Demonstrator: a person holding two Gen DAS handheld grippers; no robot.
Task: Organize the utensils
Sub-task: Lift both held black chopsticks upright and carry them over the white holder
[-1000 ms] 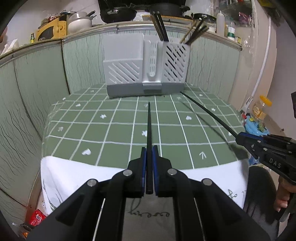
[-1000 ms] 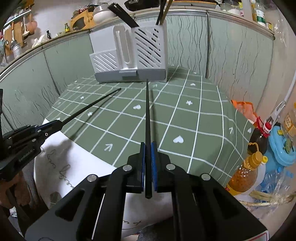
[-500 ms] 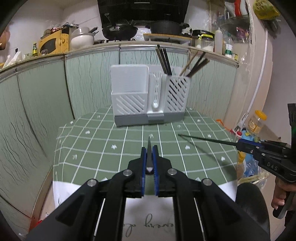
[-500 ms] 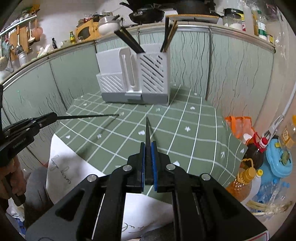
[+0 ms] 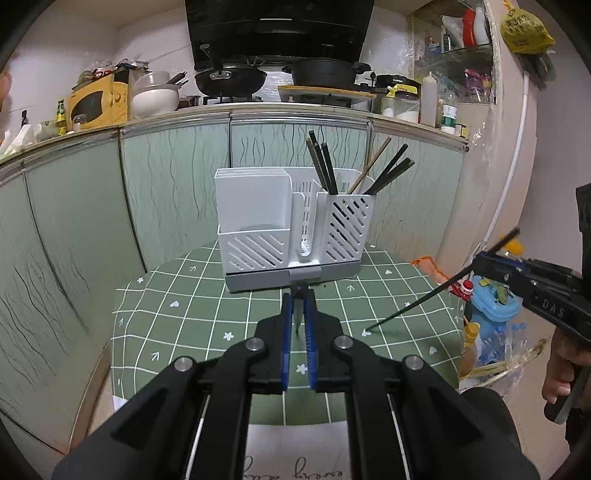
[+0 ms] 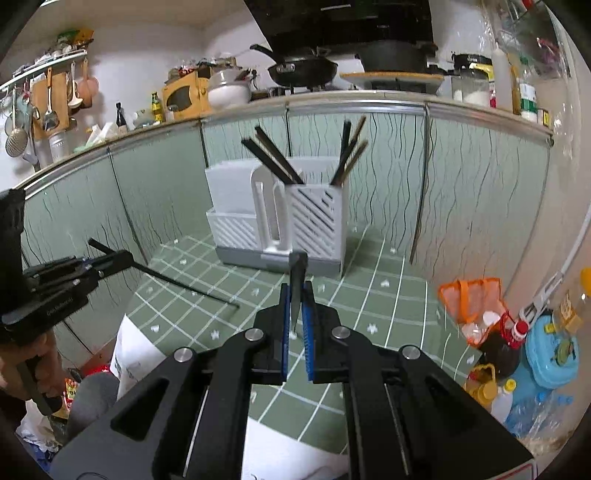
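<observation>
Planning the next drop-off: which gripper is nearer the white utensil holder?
Hard to call. The left gripper faces the utensil holder head-on; the right gripper sits off to its right. Both look similarly far.

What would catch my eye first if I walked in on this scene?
Probably the two black chopsticks in mid-air: the left tool grips one chopstick, and the right tool grips another chopstick, both slanting down over the green checked tablecloth. Behind them, at the table's far edge, stands a white utensil holder with more chopsticks poking out of its right compartment.

Home kitchen: wok (image 5: 230, 78) on stove, range hood (image 5: 277, 29), tiled counter (image 5: 177, 122).
</observation>
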